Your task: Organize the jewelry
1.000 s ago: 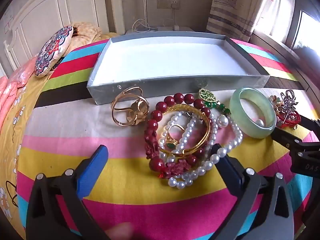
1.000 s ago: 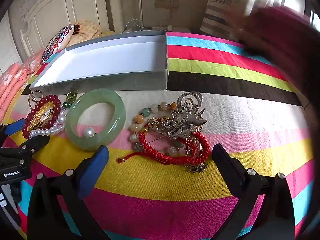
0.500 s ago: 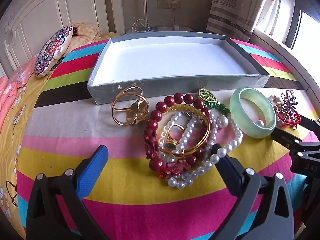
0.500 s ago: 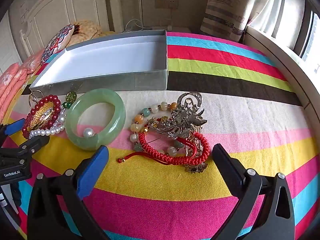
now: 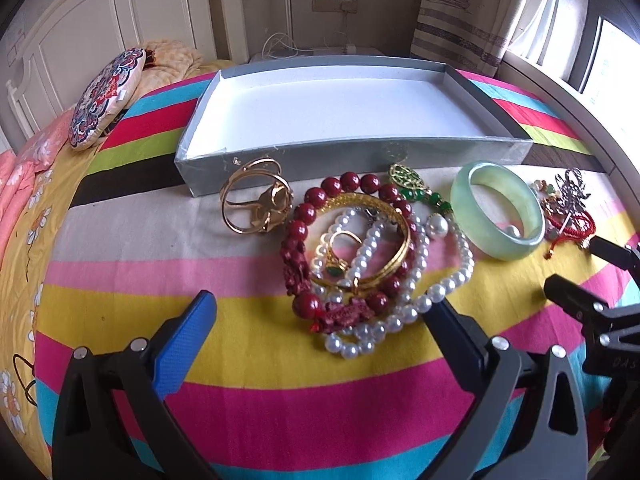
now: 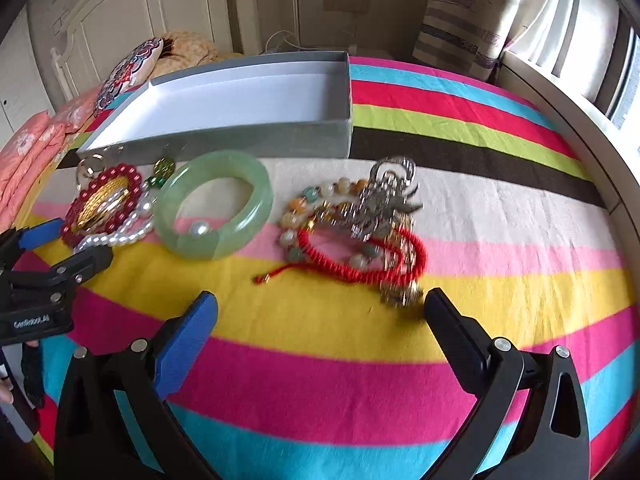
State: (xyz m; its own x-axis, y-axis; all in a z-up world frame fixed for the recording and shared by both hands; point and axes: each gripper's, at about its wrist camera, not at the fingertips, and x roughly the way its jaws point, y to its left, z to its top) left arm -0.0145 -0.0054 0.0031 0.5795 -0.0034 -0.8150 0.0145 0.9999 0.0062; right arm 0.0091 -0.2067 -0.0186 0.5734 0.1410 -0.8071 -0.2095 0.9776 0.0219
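Observation:
An empty grey box (image 5: 360, 156) with a white floor lies on the striped bedspread; it also shows in the right wrist view (image 6: 240, 142). Before it lie a gold openwork bangle (image 5: 256, 200), a pile of red bead bracelet (image 5: 298, 232), gold bangle and pearl strands (image 5: 400, 320), a green jade bangle (image 5: 498, 210) (image 6: 214, 204), and a red cord bracelet (image 6: 364, 268) with a silver ornament (image 6: 384, 196). My left gripper (image 5: 320, 316) is open, just short of the pearl pile. My right gripper (image 6: 320, 312) is open, just short of the red cord bracelet.
A round patterned cushion (image 5: 106, 98) and a folded blanket lie at the back left by the white headboard. Curtains and a window ledge (image 6: 560, 92) run along the right. Pink bedding (image 6: 28, 152) lies at the left edge.
Both grippers have edged slightly forward toward the jewelry. A blurred hand at the top right of the right wrist view one second ago has gone.

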